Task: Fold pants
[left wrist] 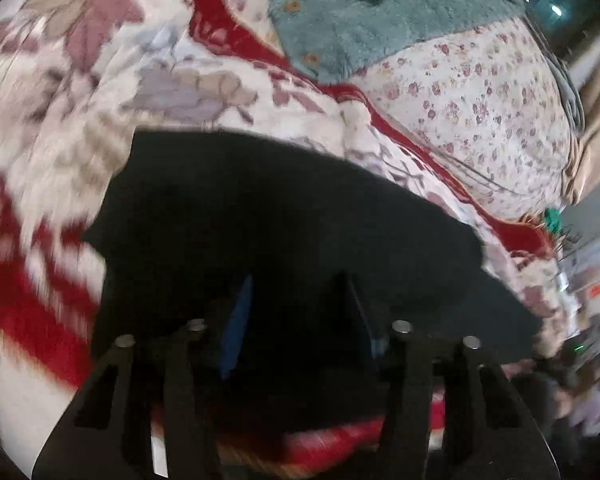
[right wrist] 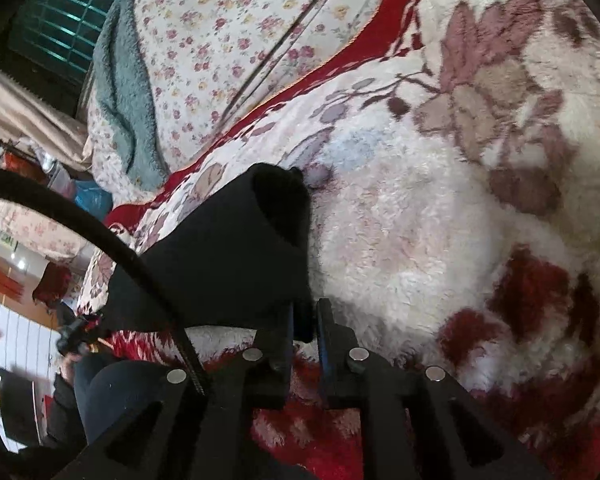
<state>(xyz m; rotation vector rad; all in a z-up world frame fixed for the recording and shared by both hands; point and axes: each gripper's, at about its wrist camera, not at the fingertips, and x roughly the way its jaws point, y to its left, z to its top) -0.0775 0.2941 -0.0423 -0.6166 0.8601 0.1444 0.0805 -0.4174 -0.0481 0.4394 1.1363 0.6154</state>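
Observation:
The black pants (left wrist: 284,216) lie folded on a fluffy white and red flowered blanket (left wrist: 80,128). In the left wrist view my left gripper (left wrist: 296,292) stands with its jaws apart over the near part of the pants; the dark cloth lies between and under the fingers, and whether they pinch it is unclear. In the right wrist view the pants (right wrist: 228,256) spread to the left, and my right gripper (right wrist: 305,320) is shut on their near right edge, a thin fold of black cloth between the pads.
A teal fleece garment (left wrist: 364,20) lies on a small-flowered quilt (left wrist: 480,112) at the far side of the bed. A black cable (right wrist: 100,232) crosses the right wrist view at the left. The person's dark-clad body (right wrist: 100,392) and room clutter show at lower left.

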